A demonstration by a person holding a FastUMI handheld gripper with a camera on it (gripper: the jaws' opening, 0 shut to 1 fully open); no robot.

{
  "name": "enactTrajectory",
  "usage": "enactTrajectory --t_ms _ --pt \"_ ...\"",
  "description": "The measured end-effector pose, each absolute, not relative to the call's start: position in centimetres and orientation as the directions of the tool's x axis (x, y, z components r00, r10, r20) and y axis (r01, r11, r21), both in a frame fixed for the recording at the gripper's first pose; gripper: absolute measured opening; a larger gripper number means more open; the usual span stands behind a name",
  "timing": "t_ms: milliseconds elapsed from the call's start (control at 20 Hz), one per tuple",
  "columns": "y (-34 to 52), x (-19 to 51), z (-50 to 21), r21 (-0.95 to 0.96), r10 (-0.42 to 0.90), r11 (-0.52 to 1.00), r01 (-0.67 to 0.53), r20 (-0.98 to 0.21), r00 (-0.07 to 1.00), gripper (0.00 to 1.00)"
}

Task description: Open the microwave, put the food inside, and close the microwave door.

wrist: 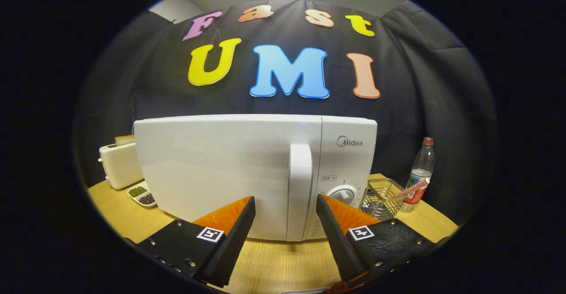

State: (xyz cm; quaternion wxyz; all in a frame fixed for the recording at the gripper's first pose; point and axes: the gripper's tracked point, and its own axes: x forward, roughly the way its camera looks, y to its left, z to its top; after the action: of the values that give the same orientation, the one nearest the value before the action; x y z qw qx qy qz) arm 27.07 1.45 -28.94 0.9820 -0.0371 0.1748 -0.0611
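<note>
While the gripper [285,202] is holding its fingers apart and empty at the bottom of the frame, one microwave [230,170] is sitting shut at centre on the table [274,263], its handle [300,188] showing between the fingertips and just beyond them. At left, one toaster [118,163] and one two-part dish [142,194] are standing. At right, one wire basket [381,199] and one bottle [419,174] are standing.
</note>
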Motion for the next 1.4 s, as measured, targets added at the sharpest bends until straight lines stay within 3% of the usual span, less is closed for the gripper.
enactTrajectory --t_ms 100,200,300,400,550,1400 --pt "1.3 27.7 -29.1 -0.088 -0.135 0.990 0.112 -0.335 0.933 0.87" --pt "0.8 28.3 -29.5 -0.094 -0.146 0.988 0.121 -0.335 0.931 0.60" --pt "-0.5 28.5 -29.6 -0.135 -0.208 0.976 0.173 -0.319 0.925 0.55" --pt "-0.2 28.6 -29.5 -0.091 -0.198 0.980 0.178 -0.324 0.925 0.28" --pt "0.0 28.2 -29.5 -0.081 -0.183 0.983 0.165 -0.333 0.925 0.13" --pt "10.3 13.1 -26.7 -0.031 0.080 0.995 -0.095 -0.321 0.944 0.13"
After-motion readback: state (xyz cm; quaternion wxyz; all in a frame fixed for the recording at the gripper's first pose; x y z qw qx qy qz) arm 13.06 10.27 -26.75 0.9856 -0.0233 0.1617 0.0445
